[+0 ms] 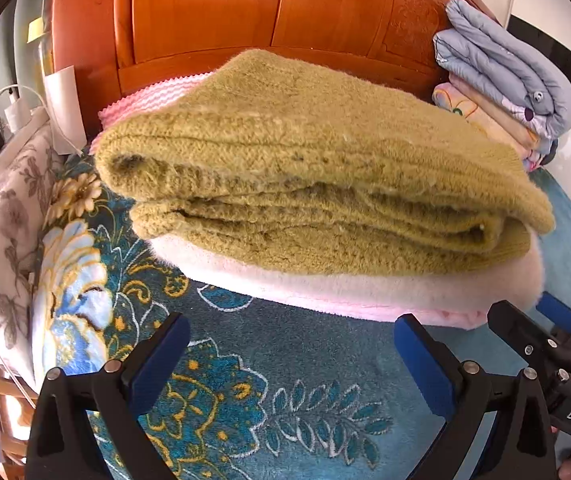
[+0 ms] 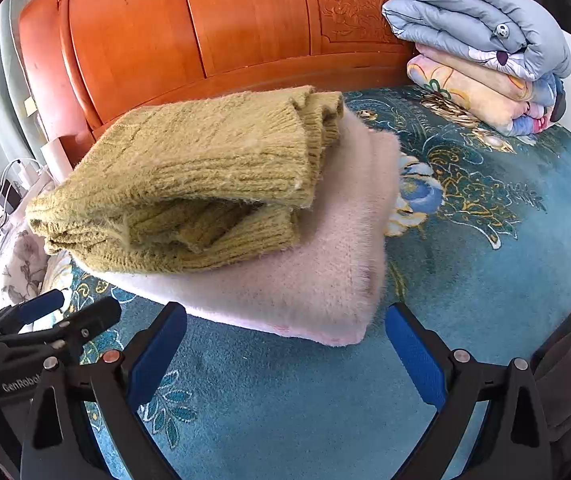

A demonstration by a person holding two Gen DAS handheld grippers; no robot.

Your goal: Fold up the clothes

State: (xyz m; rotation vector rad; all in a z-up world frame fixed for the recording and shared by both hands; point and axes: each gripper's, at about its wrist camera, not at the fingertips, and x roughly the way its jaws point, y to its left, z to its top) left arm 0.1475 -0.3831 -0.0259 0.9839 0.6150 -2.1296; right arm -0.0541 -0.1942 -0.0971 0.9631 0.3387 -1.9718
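- Home bedroom.
- Carved orange-brown wooden headboard (image 2: 213, 28) behind a bed with teal floral plush bedspread (image 2: 485, 216).
- Folded pale-blue quilt stack (image 2: 481, 36) on the bed; grey-flowered white pillow (image 1: 1, 216) beside it.

Folded olive sweater (image 2: 189, 176) lies atop folded pink garment (image 2: 317, 272).

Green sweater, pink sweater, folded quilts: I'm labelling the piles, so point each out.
Green sweater (image 1: 309, 128): left wrist view, top face.
Pink sweater (image 2: 317, 280): right wrist view, front part.
Folded quilts (image 2: 465, 20): right wrist view, top blue quilt.

Bright daylight, blown-out glare at the side edges, strong fisheye bending, dark vignetted corners.
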